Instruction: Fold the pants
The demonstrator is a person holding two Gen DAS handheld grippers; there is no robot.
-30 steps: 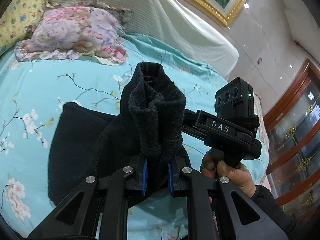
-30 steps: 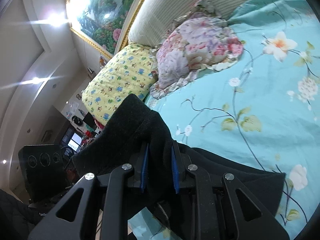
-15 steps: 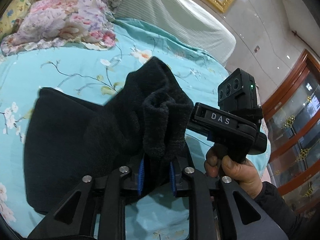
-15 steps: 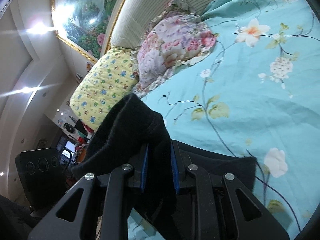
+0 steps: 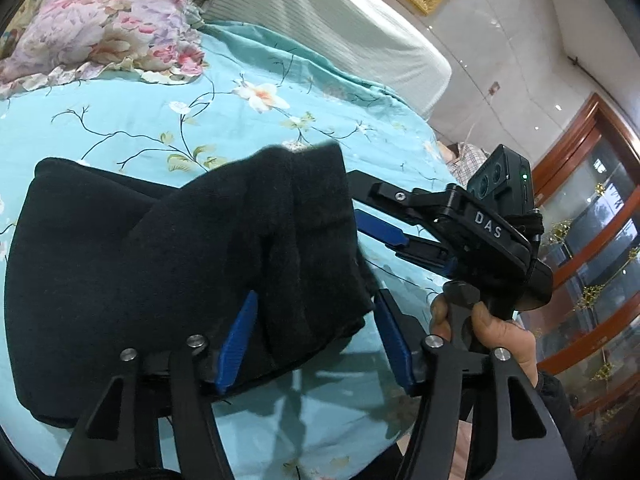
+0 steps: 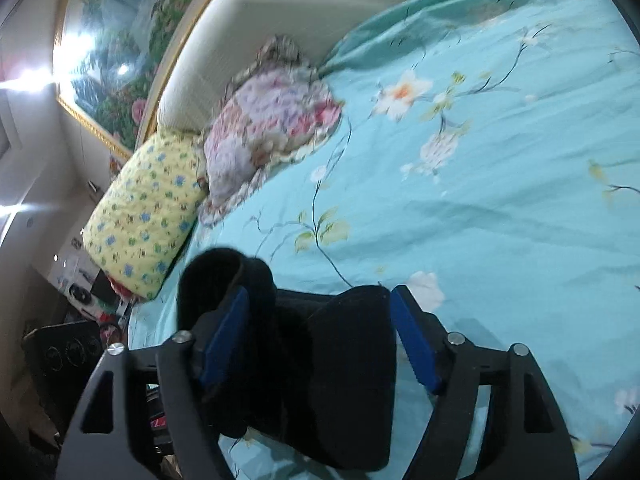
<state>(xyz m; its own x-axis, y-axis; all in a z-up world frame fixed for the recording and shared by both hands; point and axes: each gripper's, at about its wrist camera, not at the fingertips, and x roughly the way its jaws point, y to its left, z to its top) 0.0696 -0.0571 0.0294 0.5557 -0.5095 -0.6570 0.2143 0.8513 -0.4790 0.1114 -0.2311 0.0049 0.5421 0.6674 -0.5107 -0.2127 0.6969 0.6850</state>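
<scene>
Now both grippers spread, pants (image 5: 168,264) loose

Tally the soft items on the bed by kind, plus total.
Black pants: 1
Floral pillow: 1
Yellow patterned pillow: 1
Teal floral bedsheet: 1
Total: 4

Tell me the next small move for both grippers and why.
Probably draw both grippers straight back. The left gripper and right gripper both stand open, blue pads apart, and the black pants lie doubled over on the teal bedsheet, a loose cuff still bunched between the jaws. Backing out should avoid dragging the fold.
</scene>
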